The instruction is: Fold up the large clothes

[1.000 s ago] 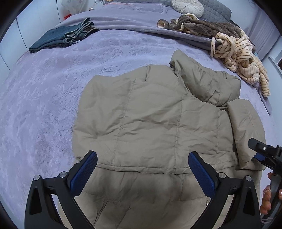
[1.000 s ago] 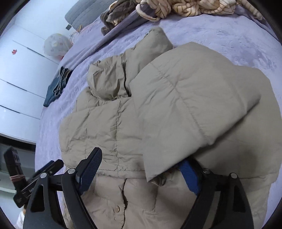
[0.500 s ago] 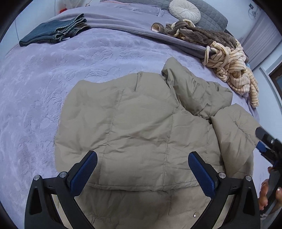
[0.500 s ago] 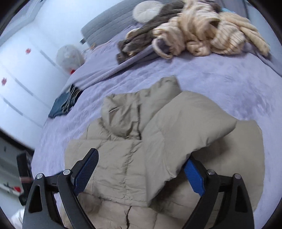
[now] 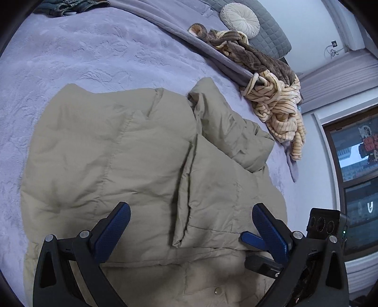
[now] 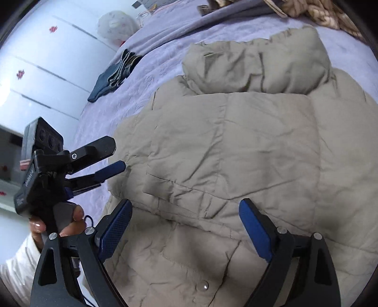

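Note:
A beige puffer jacket (image 5: 132, 165) lies on the purple bed (image 5: 70, 59) with both sleeves folded in over its body and the hood (image 5: 226, 127) at the far end. It fills the right wrist view (image 6: 236, 146), hood (image 6: 255, 66) at the top. My left gripper (image 5: 191, 226) is open and empty, just above the jacket's lower part. My right gripper (image 6: 186, 226) is open and empty above the folded sleeve's cuff. The right gripper shows in the left wrist view (image 5: 255, 238) at lower right. The left gripper shows in the right wrist view (image 6: 104, 160), held in a hand.
A pile of striped and brown clothes (image 5: 271, 94) lies at the bed's far right. Folded jeans (image 6: 115, 73) lie at the far left. A round cushion (image 5: 239, 20) rests by the headboard. White wardrobe doors (image 6: 35, 70) stand left; a window (image 5: 354, 165) is on the right.
The right sleeve now lies folded flat across the jacket's body and my right gripper has let it go. Both grippers have moved closer together over the jacket's lower part.

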